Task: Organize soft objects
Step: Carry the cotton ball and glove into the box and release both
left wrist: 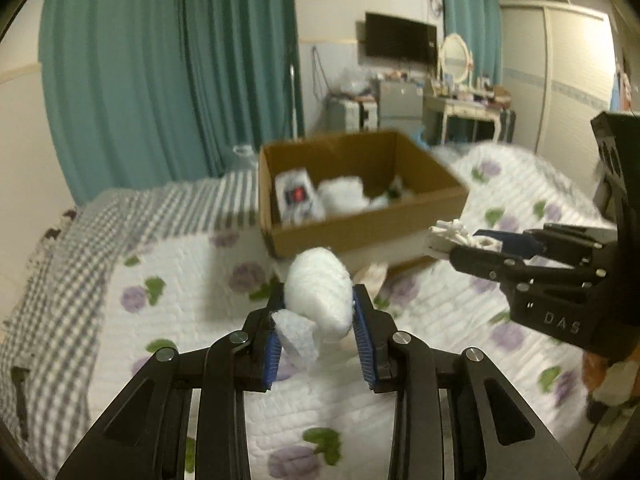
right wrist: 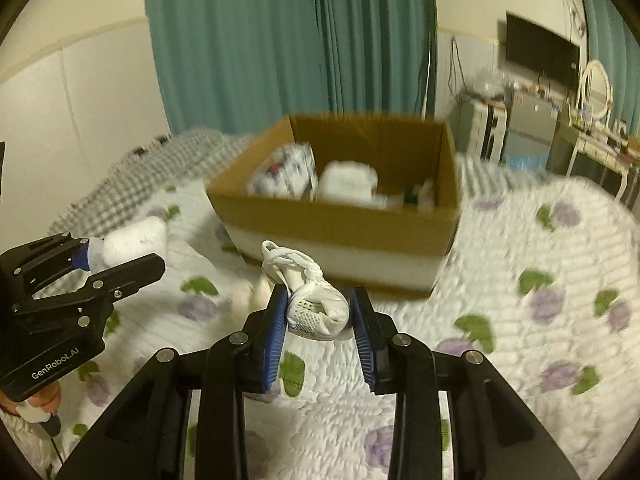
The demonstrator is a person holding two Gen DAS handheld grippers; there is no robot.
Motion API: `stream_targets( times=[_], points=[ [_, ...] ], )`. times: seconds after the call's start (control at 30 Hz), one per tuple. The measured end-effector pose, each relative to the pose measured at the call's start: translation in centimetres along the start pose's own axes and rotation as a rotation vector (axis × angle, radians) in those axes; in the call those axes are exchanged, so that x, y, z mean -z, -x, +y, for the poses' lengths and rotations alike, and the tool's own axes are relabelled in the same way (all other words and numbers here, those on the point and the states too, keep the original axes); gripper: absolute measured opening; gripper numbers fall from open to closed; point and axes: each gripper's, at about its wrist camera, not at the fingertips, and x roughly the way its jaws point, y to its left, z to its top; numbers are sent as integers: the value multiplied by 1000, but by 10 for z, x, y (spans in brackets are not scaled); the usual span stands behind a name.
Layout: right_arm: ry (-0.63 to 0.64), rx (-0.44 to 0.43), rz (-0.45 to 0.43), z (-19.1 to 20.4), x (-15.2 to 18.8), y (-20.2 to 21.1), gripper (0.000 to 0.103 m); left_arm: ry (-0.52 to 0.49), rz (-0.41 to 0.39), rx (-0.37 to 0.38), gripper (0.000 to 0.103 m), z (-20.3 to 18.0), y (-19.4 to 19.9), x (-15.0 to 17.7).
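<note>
Grippers both carry something above the quilted bedspread (left wrist: pixel 460 312), which is white with purple flowers and green leaves. The left gripper (left wrist: pixel 319 320) pinches a white fluffy roll (left wrist: pixel 318 292) between its blue pads, and a scrap of pale fabric hangs from the roll beside the left pad. Seen from the right wrist, that same roll (right wrist: pixel 136 240) sticks out past the black fingers, clear of the bed. The right gripper (right wrist: pixel 320 316) is clamped on a small white shoe (right wrist: pixel 316 308) — perforated toe between the pads, laces looping up and forward. In the left wrist view the shoe (left wrist: pixel 456 238) shows only as a white tangle at the tips of the right gripper.

Ahead of both grippers an open cardboard box (left wrist: pixel 360 232) sits on the bed. Inside lie a white patterned packet (left wrist: pixel 298 196) with a red mark, a white fluffy bundle (left wrist: pixel 344 196) beside it, and something small and dark in the far corner — too blurred to identify. Teal curtains (right wrist: pixel 288 40) hang behind the bed.
</note>
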Motion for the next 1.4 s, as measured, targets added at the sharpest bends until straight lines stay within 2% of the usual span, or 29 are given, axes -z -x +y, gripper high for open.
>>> stream_targets(
  times=[0.2,0.33,0.47,0.57,0.73,0.9,1.27,1.4],
  points=[
    [29,0,-118,4,-39,61,32,29,-75,37,31,-12,43,-40],
    [27,-6,-191,-1,-64,98,32,9,-112,12,31,-17,58,-71],
    [33,3,-232,-8,-91,117,32,-8,-127,-16,31,-22,63,-98],
    [41,7,-226,-18,-120,115,32,-24,-130,-37,31,-28,57,-121],
    [77,60,-214,-31,-158,98,32,-55,-138,-64,31,-36,35,-148],
    [59,58,-186,-46,-173,65,32,-68,-106,-78,31,-42,-2,-154],
    [19,30,-56,-71,-160,-50,32,-38,38,-106,31,-33,-105,-134],
    [-1,16,-23,-80,-153,-84,32,-45,51,-105,32,-32,-127,-130]
  ],
)
